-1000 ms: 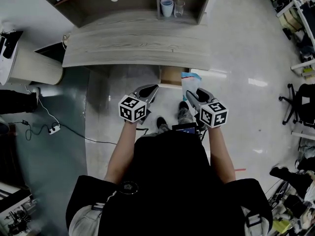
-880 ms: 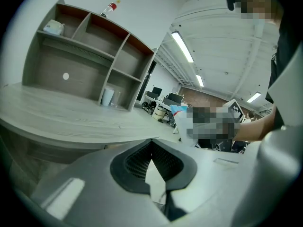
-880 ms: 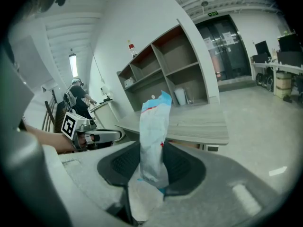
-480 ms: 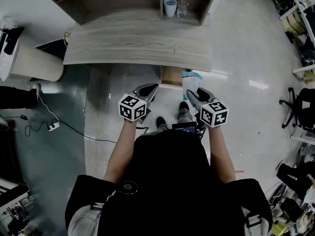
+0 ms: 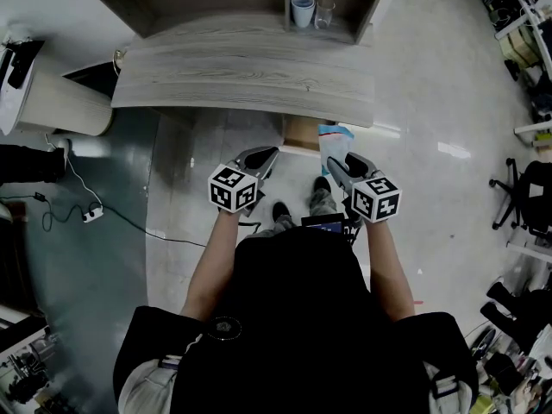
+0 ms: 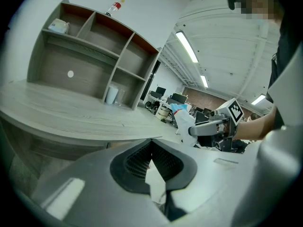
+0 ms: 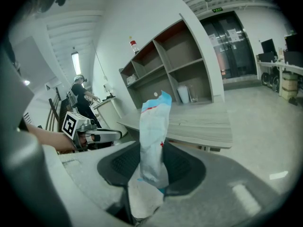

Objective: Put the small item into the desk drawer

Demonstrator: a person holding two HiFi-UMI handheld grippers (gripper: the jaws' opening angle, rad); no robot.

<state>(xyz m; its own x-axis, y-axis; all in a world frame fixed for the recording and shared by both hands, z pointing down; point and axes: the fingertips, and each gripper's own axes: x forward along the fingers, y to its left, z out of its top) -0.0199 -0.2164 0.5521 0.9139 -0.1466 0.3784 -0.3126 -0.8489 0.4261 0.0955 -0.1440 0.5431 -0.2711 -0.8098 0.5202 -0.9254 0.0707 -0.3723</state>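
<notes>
My right gripper (image 5: 333,164) is shut on a white and blue packet (image 5: 331,143), which stands upright out of the jaws (image 7: 154,136). To its left, at the same height, my left gripper (image 5: 266,156) is shut with nothing in it. Both are held over the floor just short of the grey wooden desk (image 5: 241,67). Under the desk's front edge, straight ahead between the two grippers, a tan drawer unit (image 5: 299,133) shows. In the left gripper view, the packet (image 6: 182,119) and the right gripper (image 6: 195,130) appear on the right.
A shelf unit at the back of the desk holds a white cup (image 5: 302,10) and a glass (image 5: 323,13). A power strip with its cable (image 5: 89,216) lies on the floor at left. An office chair (image 5: 526,197) stands at right. A white cabinet (image 5: 52,106) flanks the desk.
Both grippers hold the same pose, with the packet still gripped. Only the head view has drifted a little.
</notes>
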